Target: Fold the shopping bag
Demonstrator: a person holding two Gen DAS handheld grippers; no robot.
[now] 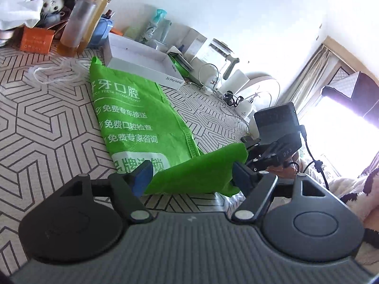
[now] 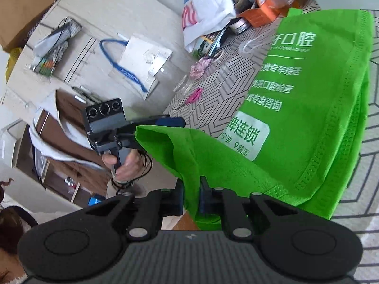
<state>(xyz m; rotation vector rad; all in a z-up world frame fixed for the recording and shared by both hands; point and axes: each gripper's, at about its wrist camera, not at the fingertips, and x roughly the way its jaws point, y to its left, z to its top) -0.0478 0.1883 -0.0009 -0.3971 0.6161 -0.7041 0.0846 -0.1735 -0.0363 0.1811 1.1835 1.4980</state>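
The green shopping bag (image 1: 132, 118) lies flat on the patterned desk (image 1: 42, 127), its long axis running away from both tongs toward the white box (image 1: 139, 64). Its near end is lifted off the desk. The right tongs (image 2: 191, 197) are clamped on 1 corner of that raised edge. The left tongs (image 1: 189, 175) stand apart, the fabric edge between their fingers, not yet pinched.
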